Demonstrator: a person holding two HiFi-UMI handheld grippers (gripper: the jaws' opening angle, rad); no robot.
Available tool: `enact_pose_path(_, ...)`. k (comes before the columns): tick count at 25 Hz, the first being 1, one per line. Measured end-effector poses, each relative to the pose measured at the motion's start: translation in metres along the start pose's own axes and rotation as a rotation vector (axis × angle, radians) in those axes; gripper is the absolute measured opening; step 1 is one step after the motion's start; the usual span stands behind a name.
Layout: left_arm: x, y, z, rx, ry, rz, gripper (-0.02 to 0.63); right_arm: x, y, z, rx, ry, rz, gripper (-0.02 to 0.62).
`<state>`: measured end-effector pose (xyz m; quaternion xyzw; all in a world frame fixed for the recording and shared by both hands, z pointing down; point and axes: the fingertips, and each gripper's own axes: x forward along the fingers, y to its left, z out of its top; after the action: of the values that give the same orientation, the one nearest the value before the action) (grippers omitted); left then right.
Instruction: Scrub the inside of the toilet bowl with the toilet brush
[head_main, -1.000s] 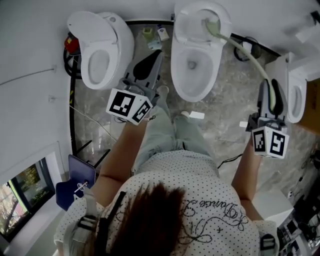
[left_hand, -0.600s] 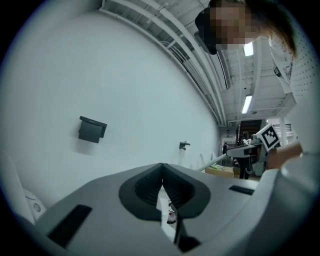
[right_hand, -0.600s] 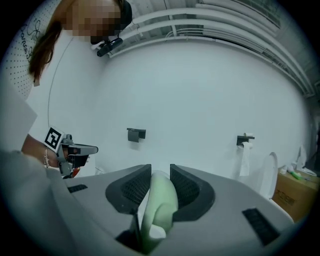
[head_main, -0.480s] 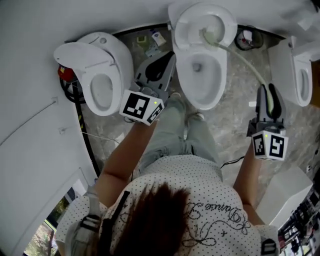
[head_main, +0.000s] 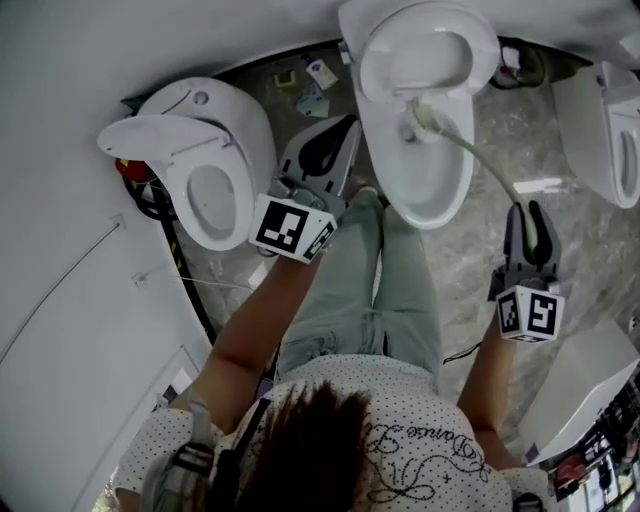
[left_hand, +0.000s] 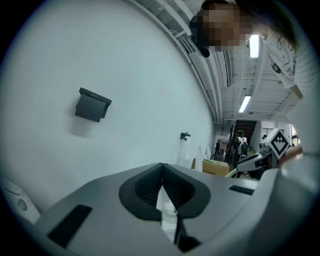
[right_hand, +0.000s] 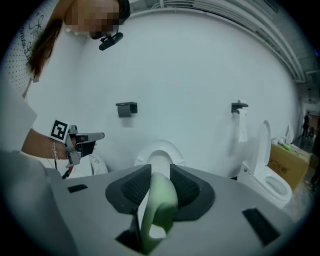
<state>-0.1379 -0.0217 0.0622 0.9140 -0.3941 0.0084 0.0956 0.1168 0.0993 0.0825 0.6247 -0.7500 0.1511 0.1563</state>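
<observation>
The middle toilet (head_main: 432, 190) stands open at the top of the head view. A pale green toilet brush has its head (head_main: 424, 117) down inside the bowl, near the drain. Its long handle (head_main: 482, 163) slants back to my right gripper (head_main: 530, 210), which is shut on the handle's end. In the right gripper view the green handle (right_hand: 158, 202) sits clamped between the dark pads, with the toilet (right_hand: 159, 152) beyond. My left gripper (head_main: 350, 122) hovers left of the bowl, shut with nothing in it; its pads (left_hand: 150, 185) meet in the left gripper view.
A second toilet (head_main: 205, 165) with raised lid stands at the left, a third toilet (head_main: 612, 130) at the right. Small items (head_main: 313, 85) lie on the floor behind. A red object (head_main: 133, 168) and cables sit by the left wall. A white cabinet (head_main: 590, 385) is at the lower right.
The brush head has slid from the back rim of the middle toilet down into the bowl. Both grippers have stayed shut, and the head view has shifted.
</observation>
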Motion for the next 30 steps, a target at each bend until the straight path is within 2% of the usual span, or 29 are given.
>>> enact_pose_path(6,0.014,0.001,-0.035,-0.006,-0.015,-0.005,0.003,0.041,-0.013,-0.074,0.032,0.119,0.069,0.129)
enact_pose_path(10,0.026,0.004,-0.070,-0.019,0.006,0.033,0.003,0.064,-0.034,-0.114,0.037,0.166,0.069,0.129)
enact_pose_path(14,0.035,0.010,-0.105,-0.044,0.025,0.091,0.003,0.080,-0.060,-0.160,0.097,0.209,0.059,0.129)
enact_pose_path(22,0.062,0.020,-0.172,-0.071,0.032,0.145,0.003,0.124,-0.094,-0.221,0.165,0.215,0.050,0.129)
enact_pose_path(30,0.080,0.022,-0.241,-0.111,0.044,0.177,0.003,0.173,-0.094,-0.290,0.250,0.237,0.071,0.129)
